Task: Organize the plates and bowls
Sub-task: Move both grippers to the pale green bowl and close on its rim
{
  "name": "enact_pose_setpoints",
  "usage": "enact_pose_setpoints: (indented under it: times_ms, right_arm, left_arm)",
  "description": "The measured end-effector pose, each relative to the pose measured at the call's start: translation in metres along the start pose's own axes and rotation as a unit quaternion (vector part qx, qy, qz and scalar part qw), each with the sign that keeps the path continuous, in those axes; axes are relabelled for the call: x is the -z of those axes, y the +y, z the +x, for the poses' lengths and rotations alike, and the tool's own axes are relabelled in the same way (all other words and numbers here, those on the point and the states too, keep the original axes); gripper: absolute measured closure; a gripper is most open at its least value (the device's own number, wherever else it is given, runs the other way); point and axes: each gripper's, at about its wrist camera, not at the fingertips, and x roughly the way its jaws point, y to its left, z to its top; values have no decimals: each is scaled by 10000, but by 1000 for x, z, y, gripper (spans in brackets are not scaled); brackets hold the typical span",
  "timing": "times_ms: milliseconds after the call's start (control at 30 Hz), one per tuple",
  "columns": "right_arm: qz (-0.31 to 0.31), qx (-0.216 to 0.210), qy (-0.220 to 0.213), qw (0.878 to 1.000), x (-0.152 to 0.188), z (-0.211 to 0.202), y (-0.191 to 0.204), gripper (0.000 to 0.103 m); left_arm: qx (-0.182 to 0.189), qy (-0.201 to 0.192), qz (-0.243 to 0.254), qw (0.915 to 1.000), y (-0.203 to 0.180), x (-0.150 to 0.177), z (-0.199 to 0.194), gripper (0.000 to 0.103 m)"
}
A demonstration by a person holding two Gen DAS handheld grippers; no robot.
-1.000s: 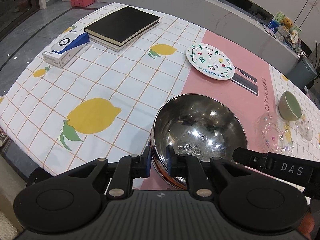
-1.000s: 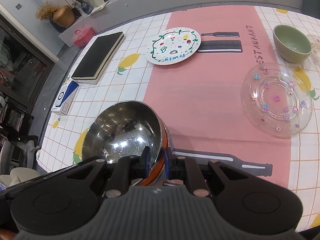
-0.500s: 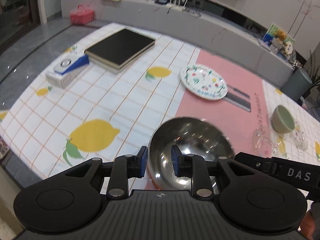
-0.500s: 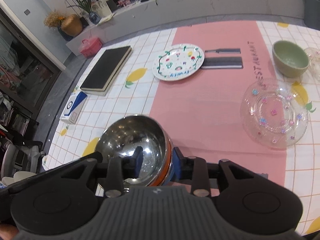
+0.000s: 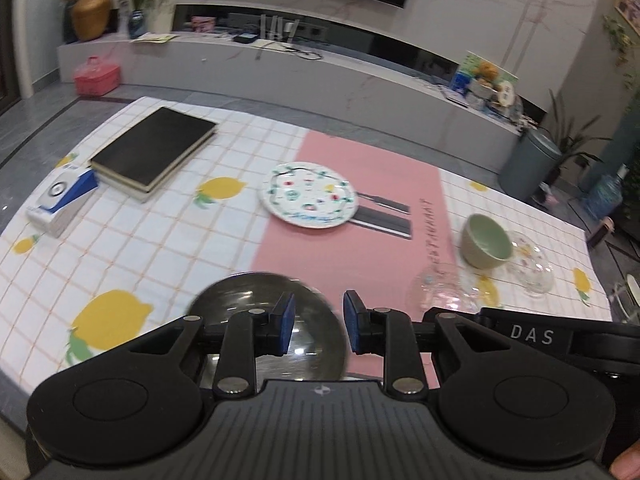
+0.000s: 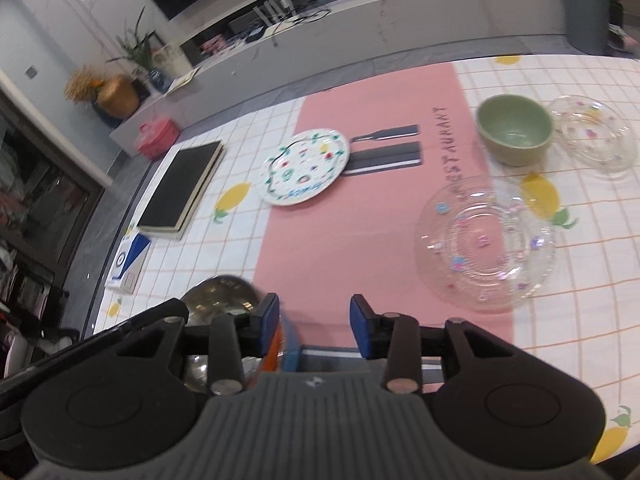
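Observation:
A steel bowl (image 5: 240, 296) sits near the table's front edge, stacked on bowls with orange and blue rims (image 6: 286, 344); it also shows in the right wrist view (image 6: 220, 294). My left gripper (image 5: 318, 322) is open above and behind it, holding nothing. My right gripper (image 6: 314, 326) is open just right of the bowl stack, empty. A painted white plate (image 5: 308, 194) (image 6: 306, 166) lies mid-table. A green bowl (image 5: 486, 242) (image 6: 514, 128), a clear glass plate (image 6: 484, 246) and a small clear glass dish (image 6: 594, 134) lie to the right.
A black book (image 5: 154, 152) and a blue-and-white box (image 5: 60, 198) lie at the table's left. A pink runner (image 6: 360, 220) crosses the lemon-print cloth. A long grey bench (image 5: 320, 76) runs behind the table.
Both grippers have opened, let go of the steel bowl's rim and pulled back and up. The bowl stays on the table.

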Motion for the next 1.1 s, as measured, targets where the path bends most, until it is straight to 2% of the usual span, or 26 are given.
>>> enact_pose_setpoints:
  times_ms: [267,500,967,1100]
  right_arm:
    - [453,120,-172,9988,-9,-11,-39,64]
    - [765,281,-349,9961,-18,-19,-74,64]
    - [996,816,-505,9904,-47,-6,-137,64]
    - [1022,939,-540,9888,-58,0,-152,64]
  left_arm:
    - [156,109,442,9988,-43,-6,16,72]
    - [258,198,599,9977,-76,-13,40,72]
    - [594,250,439,9970,-119,-34,91,70]
    - [697,252,311,9968,-127,-41,106,66]
